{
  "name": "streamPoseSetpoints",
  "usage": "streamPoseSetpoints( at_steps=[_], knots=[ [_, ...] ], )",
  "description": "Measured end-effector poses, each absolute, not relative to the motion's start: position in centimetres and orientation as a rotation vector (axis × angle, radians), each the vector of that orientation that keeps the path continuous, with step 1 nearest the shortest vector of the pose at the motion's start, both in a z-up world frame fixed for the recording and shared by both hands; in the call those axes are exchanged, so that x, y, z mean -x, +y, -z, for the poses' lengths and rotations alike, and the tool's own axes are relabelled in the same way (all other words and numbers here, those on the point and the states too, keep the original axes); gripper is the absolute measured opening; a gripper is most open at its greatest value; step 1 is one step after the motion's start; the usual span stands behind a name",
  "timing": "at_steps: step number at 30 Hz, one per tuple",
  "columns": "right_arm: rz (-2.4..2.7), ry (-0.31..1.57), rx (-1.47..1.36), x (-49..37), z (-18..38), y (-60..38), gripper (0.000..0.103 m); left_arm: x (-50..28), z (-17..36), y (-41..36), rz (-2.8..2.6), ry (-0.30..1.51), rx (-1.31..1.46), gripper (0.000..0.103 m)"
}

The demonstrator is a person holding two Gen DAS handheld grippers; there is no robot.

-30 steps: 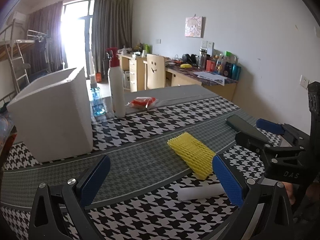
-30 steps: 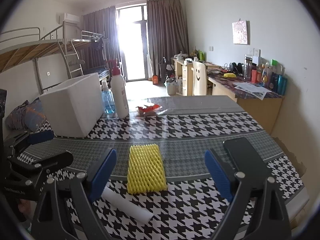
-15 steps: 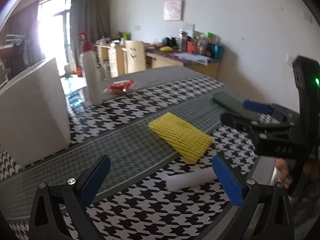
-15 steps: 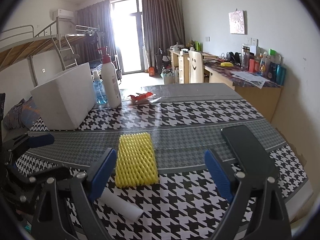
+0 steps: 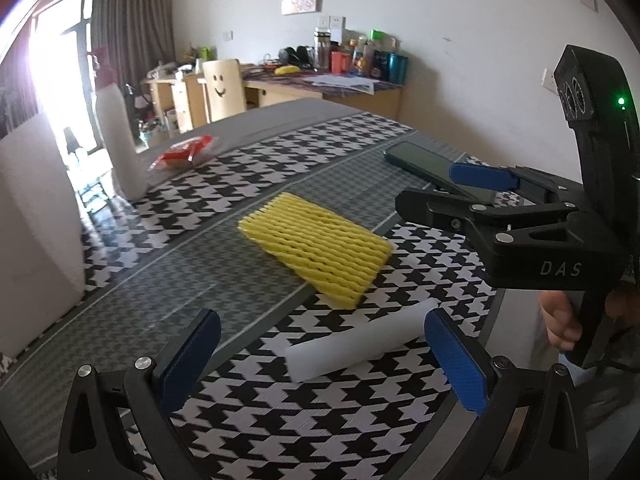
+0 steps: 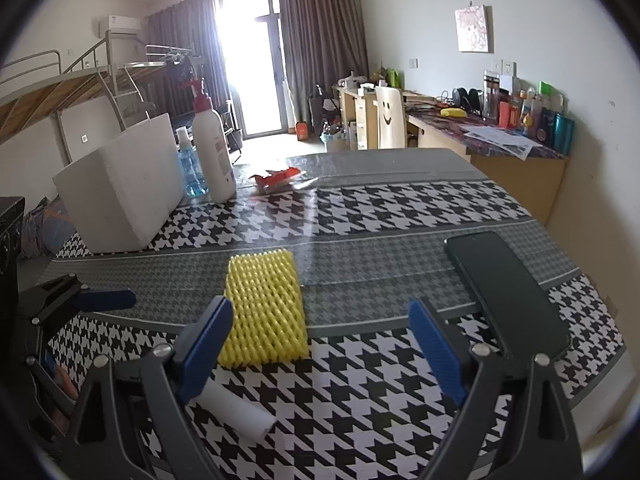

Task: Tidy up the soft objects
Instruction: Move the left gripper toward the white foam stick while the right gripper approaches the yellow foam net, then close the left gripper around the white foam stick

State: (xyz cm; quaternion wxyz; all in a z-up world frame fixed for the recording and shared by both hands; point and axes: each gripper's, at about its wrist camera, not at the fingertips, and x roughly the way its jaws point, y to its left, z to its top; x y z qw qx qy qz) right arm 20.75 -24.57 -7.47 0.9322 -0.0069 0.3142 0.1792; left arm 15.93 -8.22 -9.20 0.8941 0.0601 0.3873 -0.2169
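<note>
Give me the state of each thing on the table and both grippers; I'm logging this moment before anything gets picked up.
Yellow foam net: lying flat, untouched.
White foam roll: lying on its side, free.
Phone: flat, screen dark.
White foam box: standing on the table's far side.
Pump bottle: upright.
Left gripper: fingers open, empty.
Right gripper: fingers open, empty.

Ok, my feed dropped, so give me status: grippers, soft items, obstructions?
Left gripper open, right gripper open, both empty. Yellow foam net sleeve and white foam roll flat on table. Black phone lies alongside.
</note>
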Motion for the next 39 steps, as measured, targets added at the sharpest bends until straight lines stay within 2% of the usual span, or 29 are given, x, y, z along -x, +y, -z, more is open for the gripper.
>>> streamPoseSetpoints(
  at_steps=[9, 13, 16, 21, 23, 27, 29, 31, 34, 35, 36, 39],
  knots=[
    [-0.359, 0.657, 0.008, -21.0, 8.0, -25.0, 0.092, -17.0, 10.6, -9.0, 0.533, 0.889, -0.142, 0.097],
    [-0.361, 0.655, -0.001, -20.9, 8.0, -25.1, 0.092, -17.3, 11.4, -9.7, 0.553, 0.926, -0.180, 0.083],
    [-0.365, 0.657, -0.006, -20.9, 8.0, -25.1, 0.092, -17.1, 11.6, -10.2, 0.556, 0.919, -0.221, 0.081],
    [-0.368, 0.658, -0.012, -20.7, 8.0, -25.2, 0.092, -16.9, 11.4, -10.3, 0.580, 0.919, -0.221, 0.065],
    [-0.368, 0.658, -0.013, -20.7, 8.0, -25.1, 0.092, -16.4, 11.3, -10.4, 0.600, 0.922, -0.241, 0.055],
    [-0.365, 0.655, -0.022, -20.4, 7.8, -25.4, 0.092, -15.9, 11.0, -9.9, 0.616, 0.924, -0.263, 0.043],
    [-0.372, 0.652, -0.027, -20.2, 7.7, -25.5, 0.092, -15.7, 10.8, -9.5, 0.603, 0.925, -0.263, 0.030],
    [-0.370, 0.648, -0.027, -20.1, 7.6, -25.5, 0.092, -15.5, 10.6, -9.3, 0.588, 0.914, -0.270, 0.024],
    [-0.372, 0.649, -0.032, -20.0, 7.6, -25.5, 0.092, -15.4, 10.5, -9.1, 0.583, 0.906, -0.272, 0.020],
    [-0.374, 0.650, -0.034, -20.0, 7.6, -25.4, 0.092, -15.4, 10.5, -9.0, 0.580, 0.902, -0.272, 0.013],
    [-0.376, 0.651, -0.035, -19.9, 7.6, -25.4, 0.092, -15.2, 10.4, -8.9, 0.567, 0.898, -0.272, 0.011],
    [-0.378, 0.651, -0.026, -19.8, 7.5, -25.1, 0.092, -15.1, 10.1, -7.9, 0.547, 0.887, -0.231, 0.011]
  ],
)
